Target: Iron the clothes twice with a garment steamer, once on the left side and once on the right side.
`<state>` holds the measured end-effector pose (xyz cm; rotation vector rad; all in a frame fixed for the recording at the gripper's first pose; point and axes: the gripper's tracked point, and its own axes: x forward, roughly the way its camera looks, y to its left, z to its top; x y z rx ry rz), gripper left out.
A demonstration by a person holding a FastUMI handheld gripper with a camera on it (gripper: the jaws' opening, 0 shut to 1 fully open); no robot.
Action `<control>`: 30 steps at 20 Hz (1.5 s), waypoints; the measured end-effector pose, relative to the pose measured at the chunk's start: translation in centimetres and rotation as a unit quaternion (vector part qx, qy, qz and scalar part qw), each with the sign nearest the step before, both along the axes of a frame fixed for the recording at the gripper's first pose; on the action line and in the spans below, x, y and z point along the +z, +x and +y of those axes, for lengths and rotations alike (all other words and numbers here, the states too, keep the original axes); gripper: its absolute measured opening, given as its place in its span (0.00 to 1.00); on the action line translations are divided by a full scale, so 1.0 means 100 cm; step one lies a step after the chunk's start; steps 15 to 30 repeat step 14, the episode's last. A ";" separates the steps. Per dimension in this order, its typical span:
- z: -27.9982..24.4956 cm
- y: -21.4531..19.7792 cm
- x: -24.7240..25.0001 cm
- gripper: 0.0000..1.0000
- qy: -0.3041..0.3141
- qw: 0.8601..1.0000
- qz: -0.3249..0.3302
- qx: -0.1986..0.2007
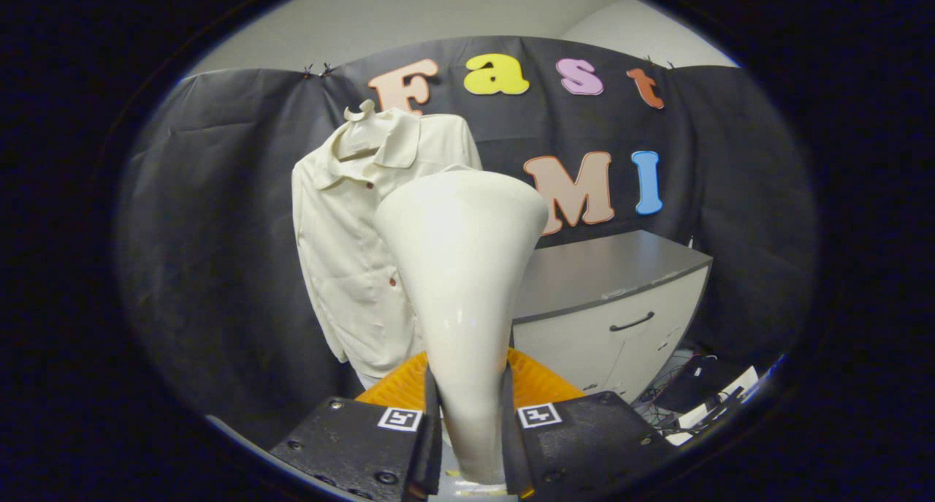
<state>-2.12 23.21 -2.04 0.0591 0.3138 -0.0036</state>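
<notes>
A cream garment steamer (460, 283) stands upright between my fingers, its handle narrow at the bottom and its head flaring wide at the top. My gripper (469, 421) is shut on the handle, one finger pressing each side. Beyond the steamer hangs a cream button-up shirt (350, 246) on a hanger, in front of the black cloth wall. The steamer head covers the shirt's right part and is a little apart from the cloth, facing it.
A grey-topped white cabinet (621, 297) with a dark drawer handle stands to the right of the shirt. Cables and papers (701, 392) lie on the floor beside the cabinet. An orange ribbed part (398, 389) sits just behind the fingers.
</notes>
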 end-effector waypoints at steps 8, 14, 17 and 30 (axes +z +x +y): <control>-0.089 -0.024 0.022 0.33 -0.001 0.999 -0.025 -0.046; -0.129 -0.024 0.026 0.33 0.006 0.998 -0.029 -0.054; -0.129 -0.024 0.026 0.33 0.006 0.998 -0.029 -0.054; -0.129 -0.024 0.026 0.33 0.006 0.998 -0.029 -0.054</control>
